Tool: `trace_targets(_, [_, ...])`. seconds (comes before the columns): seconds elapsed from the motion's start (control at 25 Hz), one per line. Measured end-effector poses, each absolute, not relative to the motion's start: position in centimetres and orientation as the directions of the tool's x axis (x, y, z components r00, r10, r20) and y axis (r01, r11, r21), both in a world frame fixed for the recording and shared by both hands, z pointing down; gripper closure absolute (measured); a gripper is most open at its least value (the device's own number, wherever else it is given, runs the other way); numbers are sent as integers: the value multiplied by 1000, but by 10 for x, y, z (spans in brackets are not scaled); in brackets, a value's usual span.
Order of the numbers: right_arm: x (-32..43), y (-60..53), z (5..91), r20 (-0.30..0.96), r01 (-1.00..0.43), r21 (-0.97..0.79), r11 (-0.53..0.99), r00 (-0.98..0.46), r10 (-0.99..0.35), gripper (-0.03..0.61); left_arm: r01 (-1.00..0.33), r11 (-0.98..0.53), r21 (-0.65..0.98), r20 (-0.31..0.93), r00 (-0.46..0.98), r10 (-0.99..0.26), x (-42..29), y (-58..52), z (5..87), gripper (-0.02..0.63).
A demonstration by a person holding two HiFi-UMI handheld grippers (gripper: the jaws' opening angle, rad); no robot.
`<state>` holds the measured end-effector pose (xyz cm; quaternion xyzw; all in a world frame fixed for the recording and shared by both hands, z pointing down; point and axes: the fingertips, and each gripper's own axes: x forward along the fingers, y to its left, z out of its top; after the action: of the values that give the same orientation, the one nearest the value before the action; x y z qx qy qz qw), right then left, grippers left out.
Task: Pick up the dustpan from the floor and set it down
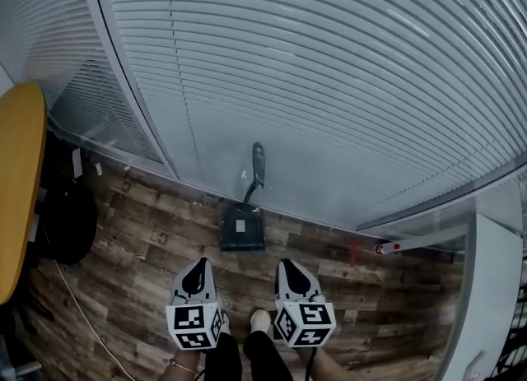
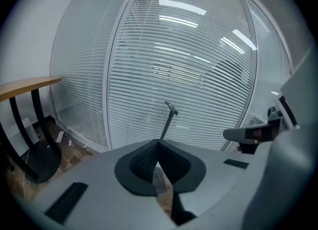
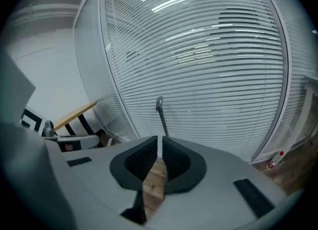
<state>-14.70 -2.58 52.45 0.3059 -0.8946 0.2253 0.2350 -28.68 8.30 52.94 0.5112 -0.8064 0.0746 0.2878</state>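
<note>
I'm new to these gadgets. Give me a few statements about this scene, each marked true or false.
1. The dustpan stands on the wooden floor by the glass wall. True.
2. The left gripper holds the dustpan. False: it is shut on nothing, apart from it.
3. The right gripper has its jaws together. True.
4. The dustpan's handle lies flat. False: it stands up against the glass.

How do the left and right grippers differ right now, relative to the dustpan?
The left gripper hangs left of the dustpan, the right gripper right of it. The left is nearer the yellow table, the right nearer the small red-and-white object. Both are shut, empty, and short of the dustpan.
</note>
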Motion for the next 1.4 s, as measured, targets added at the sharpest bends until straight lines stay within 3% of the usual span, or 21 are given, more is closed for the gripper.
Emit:
trace_targets(0.12, [-151,-28,528,541,-652,-288,702,-715,-443,528,-863,473,176,545,-315,-777,-287,87,538,604])
trace_targets(0.2, [-155,-31,530,540,-648,-294,702,-719,-438,447,-863,473,176,548,-313,-775,-289,89,542,604])
trace_targets(0.56, [-184,-45,543,518,-641,-257,723,-723,-456,359,-849,499,172,552,-337,-763,-307,95,556,604])
trace_targets(1.4, [-243,-78,578,492,-624,-231,746,-737,-464,354,-852,496,170,517,-352,-781,-354,70,598,604])
